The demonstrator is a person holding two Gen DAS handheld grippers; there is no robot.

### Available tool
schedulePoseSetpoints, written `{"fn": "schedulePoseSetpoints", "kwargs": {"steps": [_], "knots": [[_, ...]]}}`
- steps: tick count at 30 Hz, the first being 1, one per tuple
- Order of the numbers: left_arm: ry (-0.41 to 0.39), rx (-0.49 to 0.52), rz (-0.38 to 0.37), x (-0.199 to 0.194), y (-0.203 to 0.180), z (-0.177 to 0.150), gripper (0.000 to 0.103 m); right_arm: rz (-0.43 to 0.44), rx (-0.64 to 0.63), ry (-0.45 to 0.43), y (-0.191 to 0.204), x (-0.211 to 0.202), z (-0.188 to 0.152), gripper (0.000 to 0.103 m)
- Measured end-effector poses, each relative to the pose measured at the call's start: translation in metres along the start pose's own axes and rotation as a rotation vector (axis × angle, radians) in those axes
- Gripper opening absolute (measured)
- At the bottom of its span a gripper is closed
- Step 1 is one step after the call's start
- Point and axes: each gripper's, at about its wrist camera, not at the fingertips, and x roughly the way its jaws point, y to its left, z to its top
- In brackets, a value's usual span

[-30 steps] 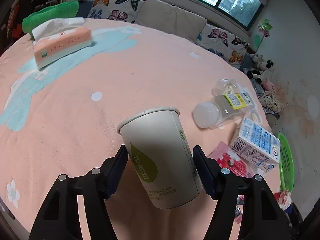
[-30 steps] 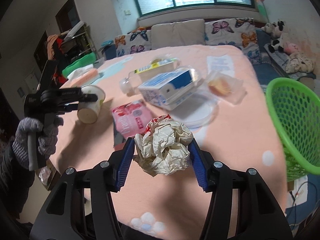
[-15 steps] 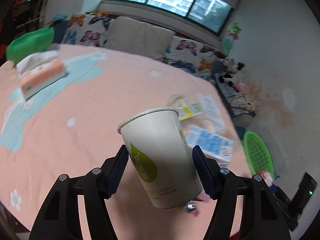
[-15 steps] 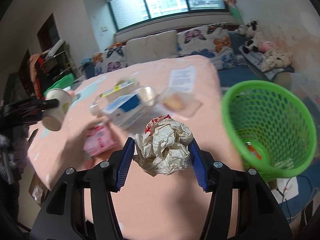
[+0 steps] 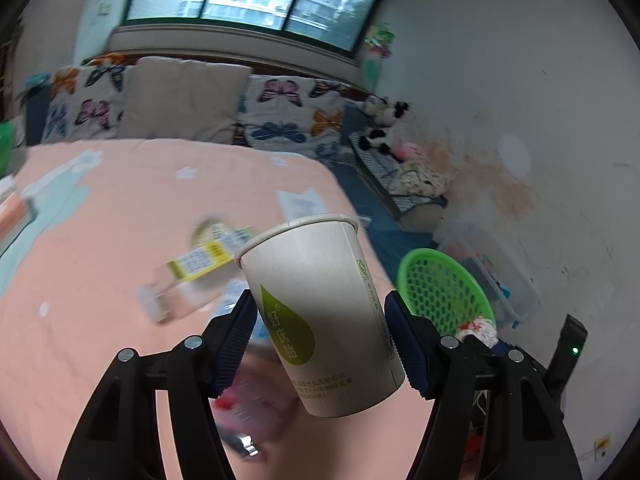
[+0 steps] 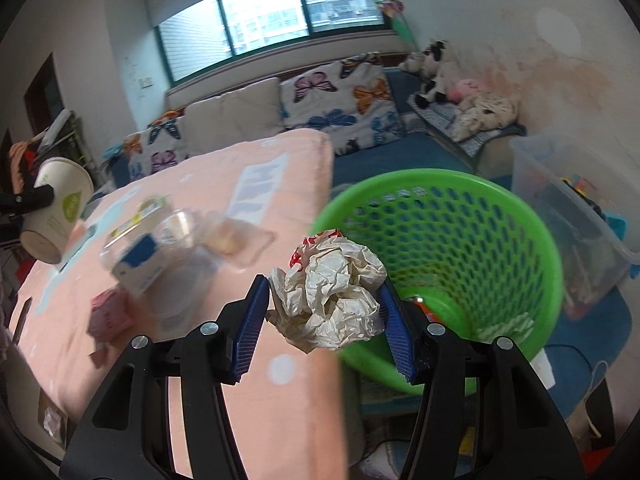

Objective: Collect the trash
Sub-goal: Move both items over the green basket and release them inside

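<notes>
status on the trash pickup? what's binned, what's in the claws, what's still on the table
Binned: a few scraps already lie at the bottom of the green basket. In hand: the right claw grips a crumpled paper ball next to the basket rim; the left claw grips a paper cup. Left on the table: a plastic bottle, a blue-and-white carton, a pink packet and a clear container.

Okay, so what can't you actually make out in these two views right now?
- Left wrist view: the paper cup in the left gripper hides the table behind it; the bottle is motion-blurred.
- Right wrist view: the crumpled paper in the right gripper covers part of the green basket, so its contents are unclear; the table litter is blurred.
</notes>
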Motion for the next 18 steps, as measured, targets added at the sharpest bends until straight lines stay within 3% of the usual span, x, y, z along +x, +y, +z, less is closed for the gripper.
{"fn": "schedulePoseSetpoints", "kwargs": {"steps": [18], "knots": [[0.055, 0.161, -0.070, 0.057, -0.094, 0.019, 0.064, -0.088, 0.087, 0.025, -0.068, 0.020, 0.003, 0.061]]}}
